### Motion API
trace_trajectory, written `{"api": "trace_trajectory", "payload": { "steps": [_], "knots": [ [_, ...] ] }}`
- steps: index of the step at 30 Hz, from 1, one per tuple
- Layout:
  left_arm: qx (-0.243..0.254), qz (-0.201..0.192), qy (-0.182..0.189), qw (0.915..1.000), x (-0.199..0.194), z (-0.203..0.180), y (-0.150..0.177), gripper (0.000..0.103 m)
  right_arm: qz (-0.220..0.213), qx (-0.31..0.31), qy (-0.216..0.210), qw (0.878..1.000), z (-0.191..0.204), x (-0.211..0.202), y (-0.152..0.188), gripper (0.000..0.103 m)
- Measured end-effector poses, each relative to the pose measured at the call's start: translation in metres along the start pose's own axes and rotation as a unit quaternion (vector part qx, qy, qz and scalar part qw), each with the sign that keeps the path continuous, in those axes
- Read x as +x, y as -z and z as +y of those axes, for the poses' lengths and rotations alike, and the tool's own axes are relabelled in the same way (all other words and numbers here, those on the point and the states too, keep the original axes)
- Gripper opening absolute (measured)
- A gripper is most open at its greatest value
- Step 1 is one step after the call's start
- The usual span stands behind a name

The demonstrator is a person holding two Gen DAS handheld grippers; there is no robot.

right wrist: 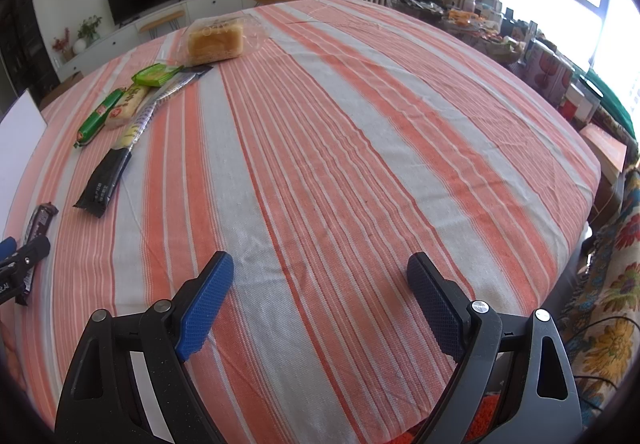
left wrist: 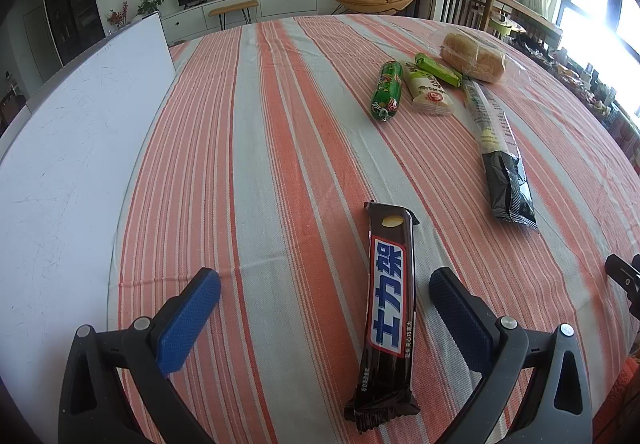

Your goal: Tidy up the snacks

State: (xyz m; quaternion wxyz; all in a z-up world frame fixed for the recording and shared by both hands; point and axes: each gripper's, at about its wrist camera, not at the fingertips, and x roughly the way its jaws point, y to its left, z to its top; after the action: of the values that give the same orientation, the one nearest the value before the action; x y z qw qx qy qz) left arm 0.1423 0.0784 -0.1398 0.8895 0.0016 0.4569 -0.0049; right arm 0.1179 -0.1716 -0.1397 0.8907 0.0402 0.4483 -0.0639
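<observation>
A brown Snickers bar lies on the striped tablecloth between my open left gripper's fingers, nearer the right finger, not gripped. Farther off lie a long black-and-yellow cracker pack, a green sausage snack, a cream wafer pack, a green wafer pack and bagged bread. My right gripper is open and empty over bare cloth. In its view the bar, cracker pack and bread sit to the left.
A white board lies along the table's left side. The right gripper's tip shows at the left wrist view's right edge. A cluttered side table with boxes stands beyond the table's right edge. Chairs and a TV stand behind.
</observation>
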Motion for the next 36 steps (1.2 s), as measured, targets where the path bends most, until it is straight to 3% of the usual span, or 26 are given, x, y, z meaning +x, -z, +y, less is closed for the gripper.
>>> {"api": "trace_trajectory", "payload": {
  "steps": [22, 26, 29, 32, 36],
  "knots": [
    [0.000, 0.000, 0.000, 1.0000, 0.000, 0.000, 0.000, 0.103, 0.001, 0.000, 0.000, 1.000, 0.000, 0.000, 0.000, 0.091],
    [0.000, 0.000, 0.000, 1.0000, 0.000, 0.000, 0.000, 0.103, 0.020, 0.005, 0.007, 1.000, -0.002, 0.002, -0.010, 0.089],
    [0.000, 0.000, 0.000, 1.0000, 0.000, 0.000, 0.000, 0.103, 0.004, 0.021, -0.027, 0.999, 0.008, -0.003, -0.033, 0.089],
    [0.000, 0.000, 0.000, 1.0000, 0.000, 0.000, 0.000, 0.103, -0.008, 0.002, -0.085, 0.996, 0.043, -0.008, -0.066, 0.089],
    [0.000, 0.000, 0.000, 1.0000, 0.000, 0.000, 0.000, 0.103, 0.033, -0.058, -0.125, 0.990, 0.110, 0.021, -0.099, 0.087]
  ]
}}
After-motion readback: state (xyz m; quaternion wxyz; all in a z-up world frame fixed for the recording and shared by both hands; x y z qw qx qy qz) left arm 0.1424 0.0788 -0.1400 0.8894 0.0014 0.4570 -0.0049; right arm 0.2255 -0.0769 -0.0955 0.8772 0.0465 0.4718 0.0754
